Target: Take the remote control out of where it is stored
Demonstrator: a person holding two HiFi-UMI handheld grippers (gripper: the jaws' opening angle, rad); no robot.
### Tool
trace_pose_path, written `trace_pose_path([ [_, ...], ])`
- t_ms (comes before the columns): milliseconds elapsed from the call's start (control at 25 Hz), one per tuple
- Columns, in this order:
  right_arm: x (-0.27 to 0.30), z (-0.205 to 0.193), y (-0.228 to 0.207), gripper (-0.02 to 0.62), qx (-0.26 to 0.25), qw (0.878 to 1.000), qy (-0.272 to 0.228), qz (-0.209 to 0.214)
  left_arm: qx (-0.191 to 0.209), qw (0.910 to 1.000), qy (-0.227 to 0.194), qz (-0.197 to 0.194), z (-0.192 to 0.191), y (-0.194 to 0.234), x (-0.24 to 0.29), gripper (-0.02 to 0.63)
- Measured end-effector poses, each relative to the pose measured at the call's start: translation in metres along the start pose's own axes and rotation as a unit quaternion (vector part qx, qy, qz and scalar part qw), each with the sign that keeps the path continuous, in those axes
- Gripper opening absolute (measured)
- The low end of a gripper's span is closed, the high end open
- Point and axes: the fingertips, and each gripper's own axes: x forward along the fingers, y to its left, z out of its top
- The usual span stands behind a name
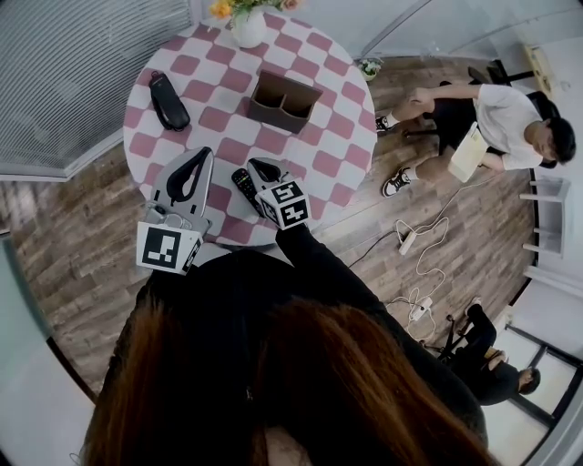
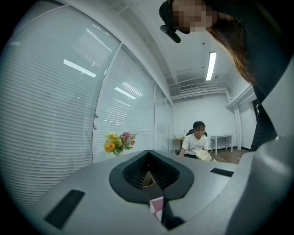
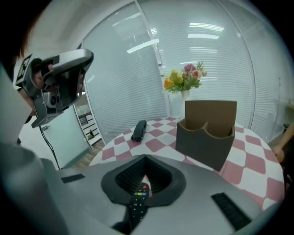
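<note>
The black remote control point(image 1: 243, 187) lies flat on the pink-and-white checkered table point(image 1: 339, 157), near its front edge. In the right gripper view the remote point(image 3: 139, 202) shows below the jaws, coloured buttons up. My right gripper point(image 1: 260, 165) hovers just right of and over it, jaws shut point(image 3: 146, 157), with nothing pinched between the tips. The brown cardboard holder point(image 1: 284, 100) stands mid-table with its two pockets empty; it rises ahead on the right in the right gripper view point(image 3: 206, 133). My left gripper point(image 1: 204, 152) sits left of the remote, shut and empty point(image 2: 148, 151).
A second black oblong object point(image 1: 168, 100) lies at the table's left point(image 3: 139, 131). A white vase of flowers point(image 1: 248, 23) stands at the far edge. A person point(image 1: 492, 123) sits right of the table. Cables and a power strip point(image 1: 407, 241) lie on the wood floor. Blinds line the glass wall.
</note>
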Motion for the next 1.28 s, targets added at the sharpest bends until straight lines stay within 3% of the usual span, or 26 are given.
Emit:
trace_pose_path([
  [280, -0.028, 0.054, -0.002, 0.015, -0.04, 0.992, -0.118, -0.031, -0.001, 1.0, 0.001, 0.0, -0.001, 0.0, 0.0, 0.009],
  [600, -0.066, 0.105, 0.0, 0.015, -0.033, 0.976, -0.21, -0.04, -0.001, 1.0, 0.001, -0.006, -0.001, -0.003, 0.001, 0.009],
  [960, -0.107, 0.14, 0.015, 0.015, -0.058, 0.966, -0.25, -0.041, 0.0, 0.9999, -0.001, -0.015, 0.001, -0.005, 0.003, 0.009],
  [1280, -0.142, 0.153, 0.02, 0.015, -0.046, 0.963, -0.263, -0.049, -0.001, 0.9997, 0.002, -0.025, 0.0, -0.009, 0.007, 0.009],
])
